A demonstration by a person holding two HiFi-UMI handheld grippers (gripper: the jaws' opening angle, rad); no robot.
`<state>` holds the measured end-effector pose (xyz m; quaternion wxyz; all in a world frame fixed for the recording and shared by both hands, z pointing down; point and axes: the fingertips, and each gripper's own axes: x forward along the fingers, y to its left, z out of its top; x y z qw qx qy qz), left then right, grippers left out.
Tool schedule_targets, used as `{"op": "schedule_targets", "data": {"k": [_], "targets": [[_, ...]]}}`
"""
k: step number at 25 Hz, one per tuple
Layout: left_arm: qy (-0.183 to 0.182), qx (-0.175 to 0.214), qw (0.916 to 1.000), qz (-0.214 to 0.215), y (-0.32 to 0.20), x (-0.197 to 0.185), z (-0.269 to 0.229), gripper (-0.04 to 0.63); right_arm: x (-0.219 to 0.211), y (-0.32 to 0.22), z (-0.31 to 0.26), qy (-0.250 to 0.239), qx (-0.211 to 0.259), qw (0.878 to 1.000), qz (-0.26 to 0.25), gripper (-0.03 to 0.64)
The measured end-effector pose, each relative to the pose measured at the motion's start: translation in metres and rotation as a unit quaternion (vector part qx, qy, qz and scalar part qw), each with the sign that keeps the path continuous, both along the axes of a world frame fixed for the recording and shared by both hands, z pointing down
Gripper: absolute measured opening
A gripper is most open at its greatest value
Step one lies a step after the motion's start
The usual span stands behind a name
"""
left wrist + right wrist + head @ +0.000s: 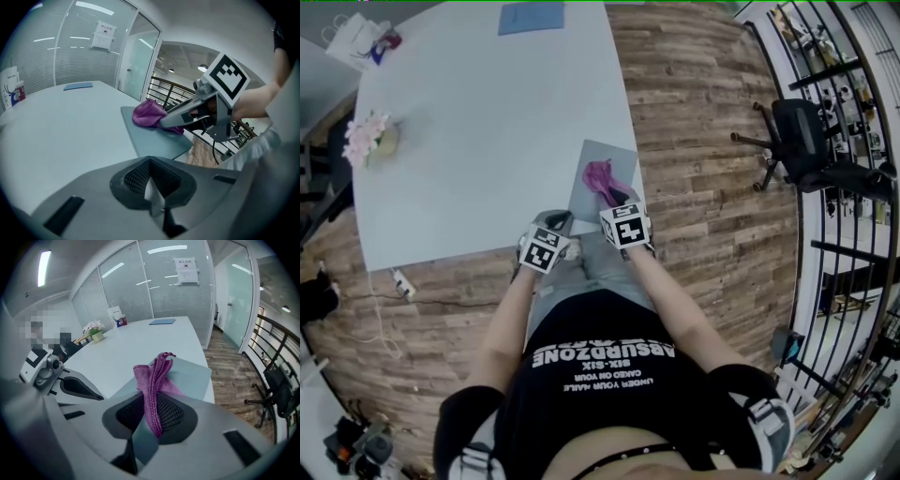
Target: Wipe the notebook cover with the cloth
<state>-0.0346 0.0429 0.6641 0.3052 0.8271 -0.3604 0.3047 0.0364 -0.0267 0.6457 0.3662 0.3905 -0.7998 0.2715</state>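
Observation:
A grey notebook lies flat at the near right corner of the white table. On its cover rests a purple cloth, and my right gripper is shut on the cloth's near end. In the right gripper view the cloth stands up bunched between the jaws, over the notebook. My left gripper hovers at the notebook's near left corner with its jaws shut and nothing visibly held. The left gripper view looks across the notebook at the cloth and the right gripper.
A flower pot stands at the table's left edge, a blue folder at its far end, and a paper bag at the far left corner. An office chair and a black railing are on the right, over wooden floor.

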Motion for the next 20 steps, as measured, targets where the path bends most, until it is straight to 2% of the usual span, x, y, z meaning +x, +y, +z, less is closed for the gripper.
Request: {"op": "schedule_targets", "data": {"k": [10, 20], "targets": [[-0.006, -0.009, 0.9999, -0.006, 0.016, -0.014, 0.002, 0.015, -0.038, 0.026, 0.000, -0.005, -0.010, 0.998, -0.063, 0.083], [-0.004, -0.013, 0.9999, 0.006, 0.027, -0.011, 0.003, 0.015, -0.069, 0.063, 0.002, -0.011, -0.014, 0.992, -0.126, 0.083]]}}
